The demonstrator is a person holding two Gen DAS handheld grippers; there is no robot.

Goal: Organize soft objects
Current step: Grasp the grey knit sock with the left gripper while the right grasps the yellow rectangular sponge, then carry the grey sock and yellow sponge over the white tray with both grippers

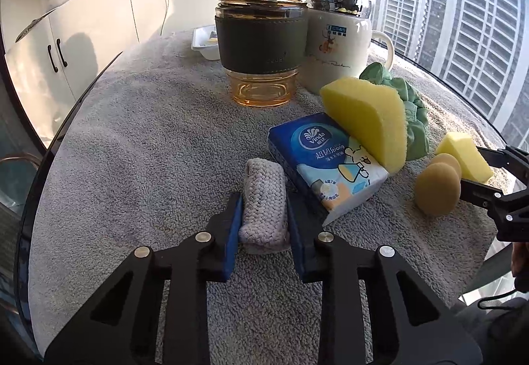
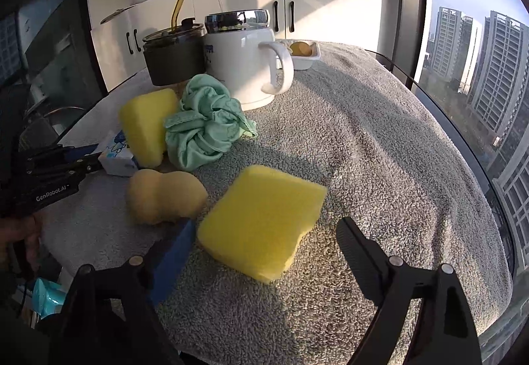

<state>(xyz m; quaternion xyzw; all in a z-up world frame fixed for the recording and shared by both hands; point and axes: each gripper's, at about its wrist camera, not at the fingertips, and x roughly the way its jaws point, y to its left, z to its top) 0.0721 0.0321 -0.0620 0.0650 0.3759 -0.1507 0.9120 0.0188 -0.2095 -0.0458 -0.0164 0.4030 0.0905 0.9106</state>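
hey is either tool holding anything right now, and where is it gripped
The left tool is clamped on the knitted grey cloth roll, its pads on the roll's two long sides. The right tool is open around the yellow sponge, holding nothing.

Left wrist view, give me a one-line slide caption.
Left tool shut on a knitted cloth beside a tissue pack on the towel-covered table.

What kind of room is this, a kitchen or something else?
Probably a high-rise apartment kitchen or dining nook: white cabinets with dark handles, a big window onto tower blocks, and a towel-covered table with a mug.
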